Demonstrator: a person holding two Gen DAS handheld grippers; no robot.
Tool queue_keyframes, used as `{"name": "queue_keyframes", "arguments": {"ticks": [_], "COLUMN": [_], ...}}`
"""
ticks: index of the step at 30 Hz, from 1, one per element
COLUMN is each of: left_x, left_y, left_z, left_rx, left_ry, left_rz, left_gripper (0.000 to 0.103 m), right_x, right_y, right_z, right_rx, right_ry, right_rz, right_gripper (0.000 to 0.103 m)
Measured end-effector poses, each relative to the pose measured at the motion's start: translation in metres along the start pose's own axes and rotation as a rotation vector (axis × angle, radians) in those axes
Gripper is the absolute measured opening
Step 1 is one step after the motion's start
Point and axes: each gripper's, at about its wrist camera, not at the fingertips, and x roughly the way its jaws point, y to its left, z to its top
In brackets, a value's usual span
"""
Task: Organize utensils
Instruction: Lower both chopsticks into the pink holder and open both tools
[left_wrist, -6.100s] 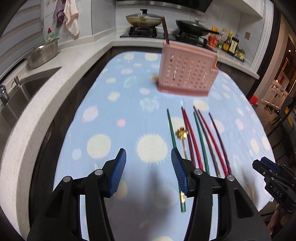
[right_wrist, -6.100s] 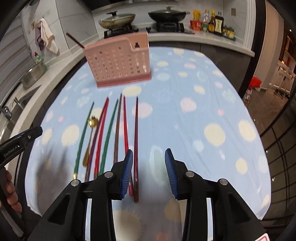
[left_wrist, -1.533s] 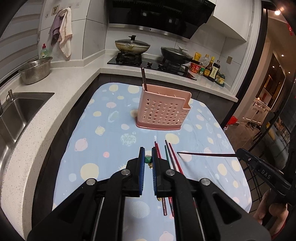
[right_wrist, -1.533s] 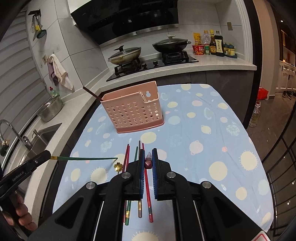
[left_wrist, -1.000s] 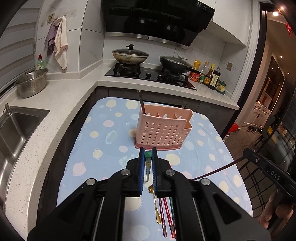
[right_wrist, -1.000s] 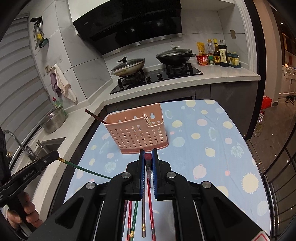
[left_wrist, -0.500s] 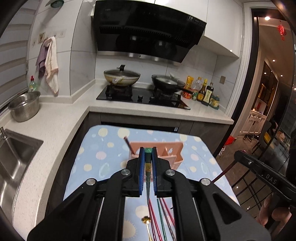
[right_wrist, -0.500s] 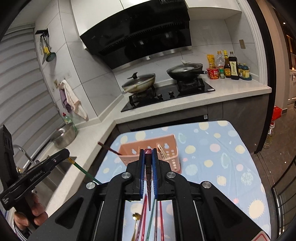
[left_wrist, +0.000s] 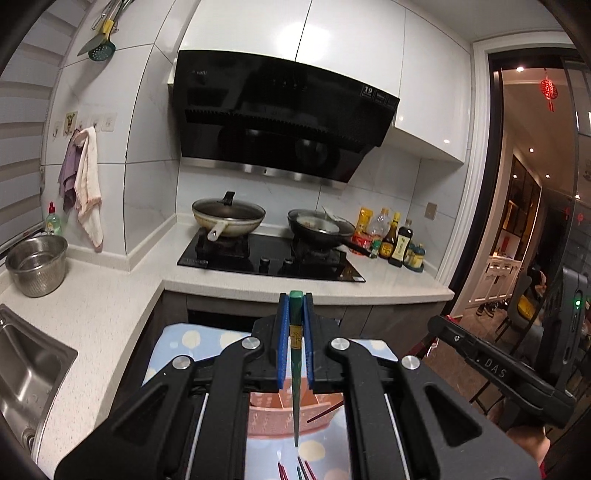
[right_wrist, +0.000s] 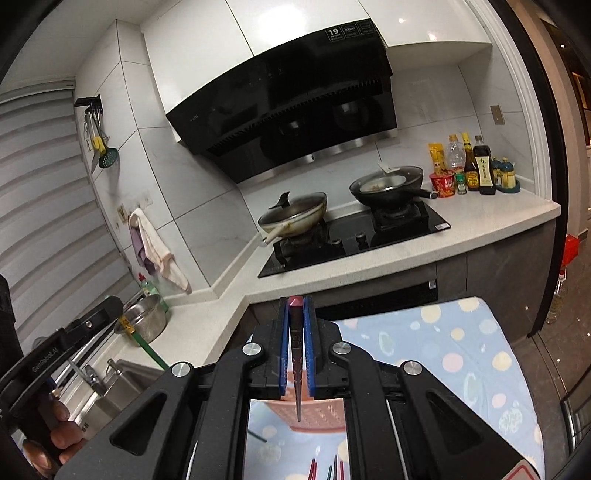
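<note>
My left gripper (left_wrist: 295, 300) is shut on a green chopstick (left_wrist: 296, 398), which hangs tip down in front of the pink perforated basket (left_wrist: 266, 419) on the table below. A dark chopstick (left_wrist: 325, 411) leans inside that basket. My right gripper (right_wrist: 296, 301) is shut on a dark red chopstick (right_wrist: 297, 384), which also points down toward the basket (right_wrist: 321, 413). In each wrist view the other gripper shows at the side: the right gripper (left_wrist: 437, 326) and the left gripper (right_wrist: 112, 308) with its green chopstick (right_wrist: 147, 347). Several chopsticks (right_wrist: 325, 470) still lie on the blue dotted tablecloth (right_wrist: 461, 354).
Behind the table runs a white counter (left_wrist: 110, 291) with a hob, a lidded pan (left_wrist: 228, 216) and a wok (left_wrist: 319, 227). Sauce bottles (left_wrist: 397, 242) stand at the right, a steel bowl (left_wrist: 37, 264) and sink (left_wrist: 26, 373) at the left. A doorway (left_wrist: 524, 221) opens on the right.
Both grippers have risen and tipped up with their chopsticks. The basket and table have slid to the bottom of both views, and the hood and wall fill the frames.
</note>
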Motion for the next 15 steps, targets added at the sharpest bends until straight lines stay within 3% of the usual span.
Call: {"name": "queue_keyframes", "arguments": {"ticks": [6,15], "left_x": [0.019,0.057], "left_y": [0.007,0.014], "left_z": [0.015,0.013], "left_rx": [0.002,0.022], "left_ry": [-0.035,-0.015], "left_rz": [0.012,0.040], "left_gripper": [0.007,0.007], "right_x": [0.023,0.065], "right_y": [-0.002,-0.016], "right_z": [0.012,0.003], "right_rx": [0.007,0.009], "right_ry": [-0.017,0.044], "right_rz": [-0.006,-0.033], "right_gripper": [0.007,0.007]}}
